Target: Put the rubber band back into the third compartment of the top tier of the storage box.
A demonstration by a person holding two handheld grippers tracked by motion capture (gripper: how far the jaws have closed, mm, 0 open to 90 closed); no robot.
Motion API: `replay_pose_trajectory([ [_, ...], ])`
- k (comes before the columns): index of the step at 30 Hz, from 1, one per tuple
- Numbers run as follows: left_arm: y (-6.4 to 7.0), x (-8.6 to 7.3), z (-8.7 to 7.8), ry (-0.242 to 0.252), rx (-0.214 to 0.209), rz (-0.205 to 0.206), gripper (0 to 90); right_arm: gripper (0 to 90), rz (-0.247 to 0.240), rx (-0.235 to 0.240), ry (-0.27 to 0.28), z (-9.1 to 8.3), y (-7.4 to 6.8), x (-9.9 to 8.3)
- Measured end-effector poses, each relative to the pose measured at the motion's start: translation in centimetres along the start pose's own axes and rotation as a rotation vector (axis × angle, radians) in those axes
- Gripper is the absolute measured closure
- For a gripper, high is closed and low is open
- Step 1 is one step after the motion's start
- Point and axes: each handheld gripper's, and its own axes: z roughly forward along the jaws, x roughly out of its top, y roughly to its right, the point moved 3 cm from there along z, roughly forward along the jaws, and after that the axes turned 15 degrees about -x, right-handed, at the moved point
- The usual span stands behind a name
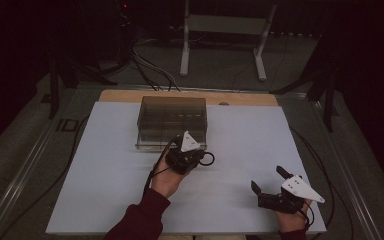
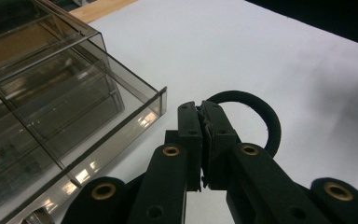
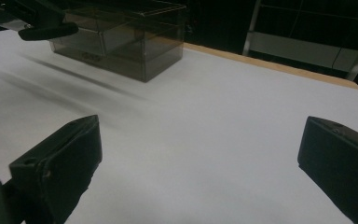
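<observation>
A smoky clear plastic box (image 1: 172, 120) with inner dividers stands at the back middle of the white table top (image 1: 105, 170). Just in front of its right corner, my left gripper (image 1: 199, 156) is shut on a black ring (image 1: 209, 159). In the left gripper view the jaws (image 2: 201, 116) pinch the ring's (image 2: 271, 128) near edge, and the box (image 2: 51, 107) lies to the left with its corner close by. My right gripper (image 1: 268, 180) rests near the front right, open wide with nothing between its fingers (image 3: 60, 158). Beyond it I see the box (image 3: 121, 42) and the ring (image 3: 49, 31) at upper left.
A wooden strip (image 1: 190, 95) runs along the table's far edge. Behind it on the dark floor are cables (image 1: 150, 70) and a white stand (image 1: 225, 30). Bare white surface lies between the two grippers and to the left of the box.
</observation>
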Motion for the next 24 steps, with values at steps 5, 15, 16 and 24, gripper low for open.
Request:
replay_pose_trajectory([
  [5, -0.1, 0.2, -0.1, 0.006, 0.002, 0.001, 88.6, 0.2, 0.001, 0.001, -0.001, 0.0, 0.0, 0.0],
  [15, -0.4, 0.8, -0.5, 0.011, 0.011, 0.003, 88.5, 0.2, 0.001, 0.0, -0.001, 0.0, 0.0, 0.0],
  [16, -0.4, 0.9, -0.6, 0.012, 0.013, 0.003, 88.6, 0.2, 0.002, 0.0, -0.002, 0.0, 0.0, 0.0],
  [24, -0.7, 1.3, -0.8, 0.021, 0.024, 0.006, 88.6, 0.2, 0.0, 0.0, -0.001, 0.0, 0.0, 0.0],
])
